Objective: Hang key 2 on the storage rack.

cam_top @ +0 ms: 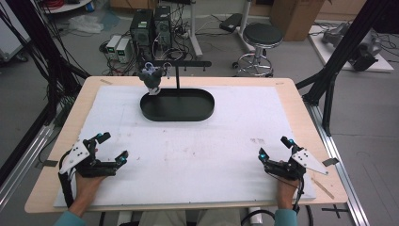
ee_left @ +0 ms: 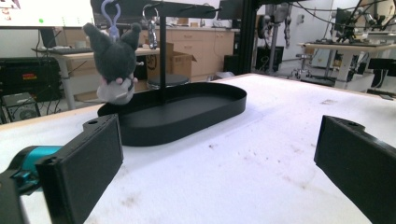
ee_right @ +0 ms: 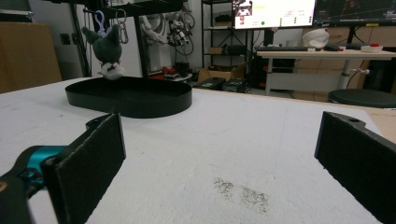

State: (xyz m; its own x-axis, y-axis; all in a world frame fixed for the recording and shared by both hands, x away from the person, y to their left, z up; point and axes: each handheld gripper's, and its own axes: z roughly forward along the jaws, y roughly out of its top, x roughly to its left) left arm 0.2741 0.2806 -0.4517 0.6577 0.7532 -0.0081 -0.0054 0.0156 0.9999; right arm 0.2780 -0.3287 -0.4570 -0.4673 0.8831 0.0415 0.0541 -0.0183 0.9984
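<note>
Nearest the person, the left gripper [cam_top: 113,147] and the right gripper [cam_top: 274,147] rest on the white foam mat [cam_top: 202,141] at its near corners. Each has its jaws spread wide apart and holds nothing. Both point toward the far middle of the table, a posture suited to starting a reach.

The mat between the grippers and the stand is bare apart from faint stains, giving unobstructed room for either approach. The pale wooden table edge [cam_top: 301,103] borders the mat on all sides.

Farther off stands the black oval metal tray [cam_top: 197,113] with its upright post and crossbar [cam_top: 188,63]. The dark grey plush keychain toy [cam_top: 151,77] hangs by its clip from the bar's left end, above the tray's left rim. Hanging free, it probably needs lifting off the hook.
</note>
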